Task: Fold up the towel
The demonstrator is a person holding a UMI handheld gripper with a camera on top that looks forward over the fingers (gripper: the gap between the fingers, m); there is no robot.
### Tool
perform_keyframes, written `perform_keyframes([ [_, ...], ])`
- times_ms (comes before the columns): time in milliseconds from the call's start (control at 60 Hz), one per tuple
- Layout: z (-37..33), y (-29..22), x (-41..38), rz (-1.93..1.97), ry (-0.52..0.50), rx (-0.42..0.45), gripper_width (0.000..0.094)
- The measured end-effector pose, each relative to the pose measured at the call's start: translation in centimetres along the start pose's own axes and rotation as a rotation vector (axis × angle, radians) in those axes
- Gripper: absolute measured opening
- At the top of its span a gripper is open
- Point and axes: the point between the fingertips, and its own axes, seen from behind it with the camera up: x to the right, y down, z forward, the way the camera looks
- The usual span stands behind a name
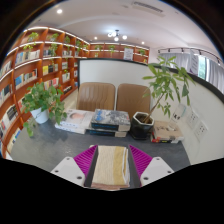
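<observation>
Gripper [111,170] clamped on beige towel [111,166], held above grey table [60,148] w/ books [100,121]; judged mid-fold carry, next: lay edge down aligned.

Library-like room: bookshelves [40,62], plants [42,100]

My two fingers [72,166] are pale, whitish blocks with angled, faceted outer faces. Each carries a bright magenta pad [85,158] on its inner face, ridged with fine parallel grooves, slanting inward like a funnel.
</observation>
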Motion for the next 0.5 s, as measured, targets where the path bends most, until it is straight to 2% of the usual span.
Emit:
perform_keyframes([
  [100, -4.6, -3.5, -1.6, 0.024, -0.01, 0.064, 0.0692],
  [300, -13.0, -5.4, -6.0, 0.063, -0.061, 0.145, 0.0701],
  [500, -18.1, -2.8, -9.2, 0.021, -0.054, 0.136, 0.0705],
])
